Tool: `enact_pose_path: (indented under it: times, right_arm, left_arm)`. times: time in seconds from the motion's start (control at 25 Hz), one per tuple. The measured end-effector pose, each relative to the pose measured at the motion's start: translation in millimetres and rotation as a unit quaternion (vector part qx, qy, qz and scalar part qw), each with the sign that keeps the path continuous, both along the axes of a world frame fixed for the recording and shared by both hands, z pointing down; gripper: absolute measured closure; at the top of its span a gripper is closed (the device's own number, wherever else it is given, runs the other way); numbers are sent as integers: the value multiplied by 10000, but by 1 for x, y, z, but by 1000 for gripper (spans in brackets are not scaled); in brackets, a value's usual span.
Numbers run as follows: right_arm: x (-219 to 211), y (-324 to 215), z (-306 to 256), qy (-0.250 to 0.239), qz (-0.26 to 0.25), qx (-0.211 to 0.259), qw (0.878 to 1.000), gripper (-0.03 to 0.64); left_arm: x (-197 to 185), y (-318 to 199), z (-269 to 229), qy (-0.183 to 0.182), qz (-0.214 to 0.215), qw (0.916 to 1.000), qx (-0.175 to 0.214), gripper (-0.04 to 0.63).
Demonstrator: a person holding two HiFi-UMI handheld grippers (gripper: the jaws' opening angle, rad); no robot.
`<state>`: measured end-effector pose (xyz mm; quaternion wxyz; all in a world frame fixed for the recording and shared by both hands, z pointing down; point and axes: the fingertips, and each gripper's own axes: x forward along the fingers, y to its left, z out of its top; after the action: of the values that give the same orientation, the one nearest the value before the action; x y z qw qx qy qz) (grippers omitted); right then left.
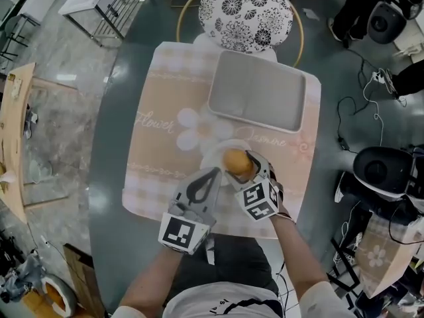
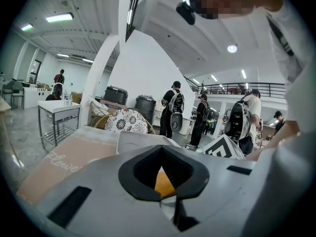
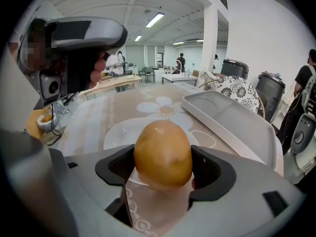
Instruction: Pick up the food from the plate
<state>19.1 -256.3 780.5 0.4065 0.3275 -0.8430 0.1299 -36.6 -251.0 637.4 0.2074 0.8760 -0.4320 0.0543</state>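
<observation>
- The left tongs (image 1: pixel 213 173) lie nearest, low over the surface's (image 1: pixel 112 177) near edge. Their tips are clenched together on nothing, pointing toward 1 o'clock; the food shows only through the hollow behind them.
- Just beside them at 3 o'clock, the right tongs (image 3: pixel 163 168) are spread as wide as they go, with the food (image 1: pixel 236 160) squarely between the pads. Each pad sits right against a flank, but nothing shows them squeezing yet.
- The food, a smooth golden egg-shaped lump, sits at the 6 o'clock rim of the white plate (image 3: pixel 118 135). Its longer axis looks upright, so the narrower width lies across the tongs. The right hand is clearly the one placed for it; I judge it needs only to close and lift.
- The plate rests on a peach floral mat (image 1: pixel 159 144).
- At 12 o'clock past the plate lies an empty grey tray (image 1: pixel 258 91).
- Beyond that stands a chair with a black-and-white patterned seat (image 1: pixel 245 5).
</observation>
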Motion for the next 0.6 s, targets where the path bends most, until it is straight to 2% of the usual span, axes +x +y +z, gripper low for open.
enact_pose_path:
  times: [0.24, 0.6]
  right_arm:
    - [-2, 3, -20, -119, -37, 130, 9998, 288]
    - [0, 9, -97, -1049, 594, 129, 9926, 288]
  left_arm:
    - [-2, 6, -10, -21, -12, 10000, 4, 589]
    - [-7, 25, -53, -49, -33, 9999, 89, 589]
